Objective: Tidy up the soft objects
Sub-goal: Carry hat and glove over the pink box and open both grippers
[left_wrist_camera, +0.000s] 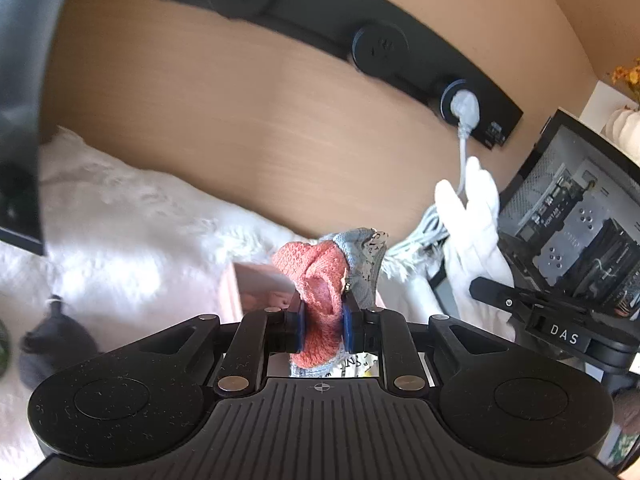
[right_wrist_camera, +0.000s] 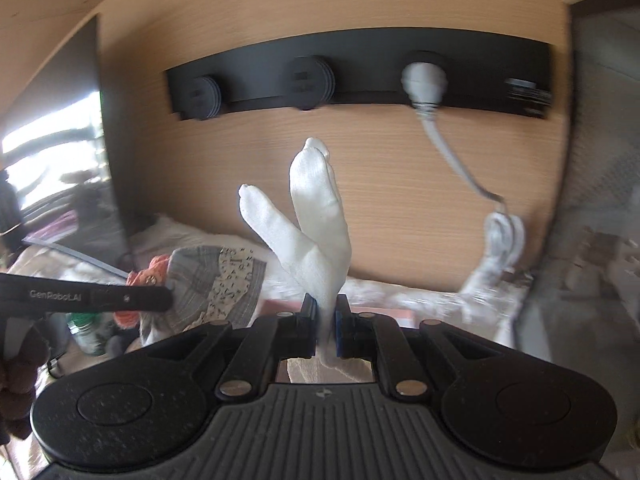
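Left wrist view first: the left gripper (left_wrist_camera: 322,326) is clamping a bundle of coral and grey knit cloth (left_wrist_camera: 320,280) at bottom centre, over the white fluffy blanket (left_wrist_camera: 120,224) spreading across the left. A pink box (left_wrist_camera: 256,288) is peeking out just behind it.

Right wrist view: the right gripper (right_wrist_camera: 325,330) is pinching a white glove (right_wrist_camera: 316,216) at its cuff, its fingers sticking up mid-frame against the wood panel (right_wrist_camera: 360,152).

Looks like both are mid-carry; next I'd guess each needs a drop spot, maybe that box.
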